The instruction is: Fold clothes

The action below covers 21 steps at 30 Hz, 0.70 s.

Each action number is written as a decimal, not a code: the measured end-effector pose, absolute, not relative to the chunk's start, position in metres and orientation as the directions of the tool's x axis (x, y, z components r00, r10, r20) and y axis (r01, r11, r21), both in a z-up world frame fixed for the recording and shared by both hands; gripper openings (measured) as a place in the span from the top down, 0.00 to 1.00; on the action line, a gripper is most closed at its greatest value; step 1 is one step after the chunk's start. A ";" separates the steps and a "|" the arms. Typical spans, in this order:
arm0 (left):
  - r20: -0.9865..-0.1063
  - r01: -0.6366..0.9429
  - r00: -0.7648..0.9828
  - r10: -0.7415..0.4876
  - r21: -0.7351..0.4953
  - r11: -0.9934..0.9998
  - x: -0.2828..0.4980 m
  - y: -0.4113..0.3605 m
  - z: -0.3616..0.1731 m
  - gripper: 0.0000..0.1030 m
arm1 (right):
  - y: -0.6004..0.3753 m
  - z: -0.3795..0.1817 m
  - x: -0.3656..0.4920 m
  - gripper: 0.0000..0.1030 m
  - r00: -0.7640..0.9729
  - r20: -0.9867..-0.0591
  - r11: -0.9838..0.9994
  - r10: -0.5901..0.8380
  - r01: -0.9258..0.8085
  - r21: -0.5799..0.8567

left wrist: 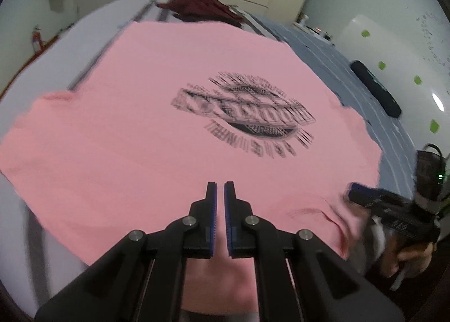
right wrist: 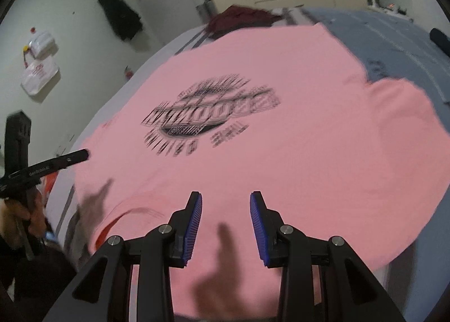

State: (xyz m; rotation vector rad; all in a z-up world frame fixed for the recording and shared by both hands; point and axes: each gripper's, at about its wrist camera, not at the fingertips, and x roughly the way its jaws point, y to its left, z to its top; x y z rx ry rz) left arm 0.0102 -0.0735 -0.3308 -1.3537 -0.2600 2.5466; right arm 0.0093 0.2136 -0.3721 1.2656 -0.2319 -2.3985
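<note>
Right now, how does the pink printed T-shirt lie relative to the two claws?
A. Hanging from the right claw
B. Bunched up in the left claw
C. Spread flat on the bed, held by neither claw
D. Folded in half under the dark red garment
C: the pink printed T-shirt lies spread on the bed, the left claw nearly closed on nothing, the right claw open above it.
</note>
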 end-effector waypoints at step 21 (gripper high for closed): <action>-0.854 -0.017 -0.462 0.239 -0.260 -0.965 0.101 -0.054 -0.372 0.90 | 0.184 -0.399 0.096 0.69 -0.422 -0.838 -0.921 -0.347 0.323 0.219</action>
